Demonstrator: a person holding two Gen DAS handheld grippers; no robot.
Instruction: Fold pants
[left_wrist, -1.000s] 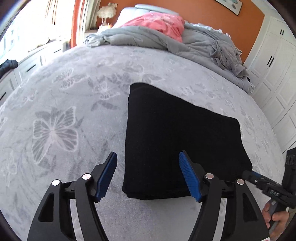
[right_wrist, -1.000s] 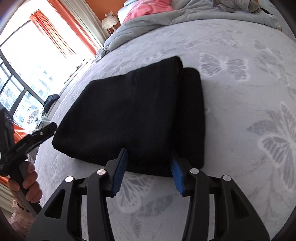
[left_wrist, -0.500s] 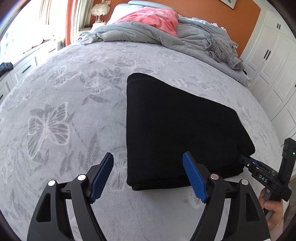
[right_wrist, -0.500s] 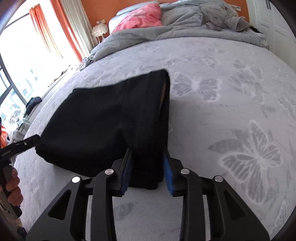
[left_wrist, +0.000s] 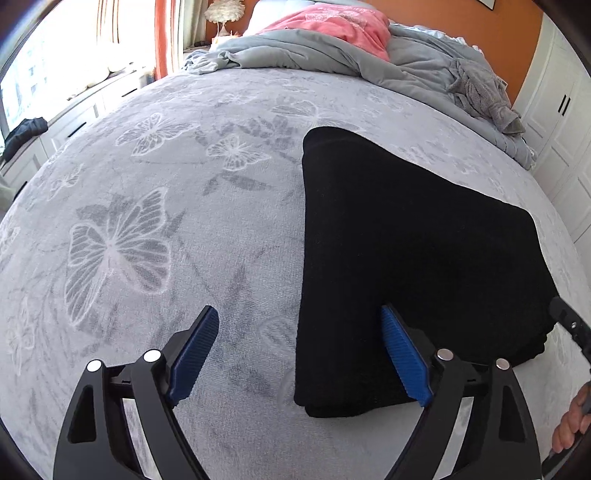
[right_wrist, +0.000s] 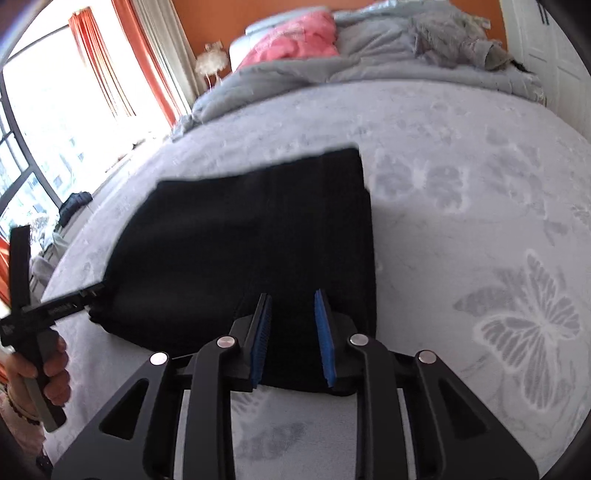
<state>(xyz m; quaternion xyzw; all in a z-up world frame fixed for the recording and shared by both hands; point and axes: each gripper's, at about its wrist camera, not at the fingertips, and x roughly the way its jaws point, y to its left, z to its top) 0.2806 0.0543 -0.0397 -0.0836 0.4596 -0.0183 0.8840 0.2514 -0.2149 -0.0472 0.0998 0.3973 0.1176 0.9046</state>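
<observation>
Black pants (left_wrist: 406, 240) lie folded into a thick rectangle on the grey butterfly bedspread (left_wrist: 147, 240). My left gripper (left_wrist: 299, 314) hangs low over their near left corner. Its jaws are opening wide: one blue pad (left_wrist: 402, 354) is over the cloth, the other over bare bedspread. In the right wrist view the pants (right_wrist: 240, 240) fill the middle. My right gripper (right_wrist: 291, 299) is at their near right edge, its jaws closing with a fold of black cloth pinched between the blue pads (right_wrist: 325, 332). A hand (right_wrist: 48, 369) holds the left gripper's handle at the far left.
A crumpled grey duvet (left_wrist: 332, 48) and a pink pillow (left_wrist: 332, 22) lie at the head of the bed. White wardrobe doors (left_wrist: 561, 122) stand to the right, a window with orange curtains (right_wrist: 92, 74) to the left. Bedspread stretches wide on both sides of the pants.
The left gripper sank toward the pants' near left corner and its jaws spread wider. The right gripper's jaws narrowed onto the cloth at the near right edge.
</observation>
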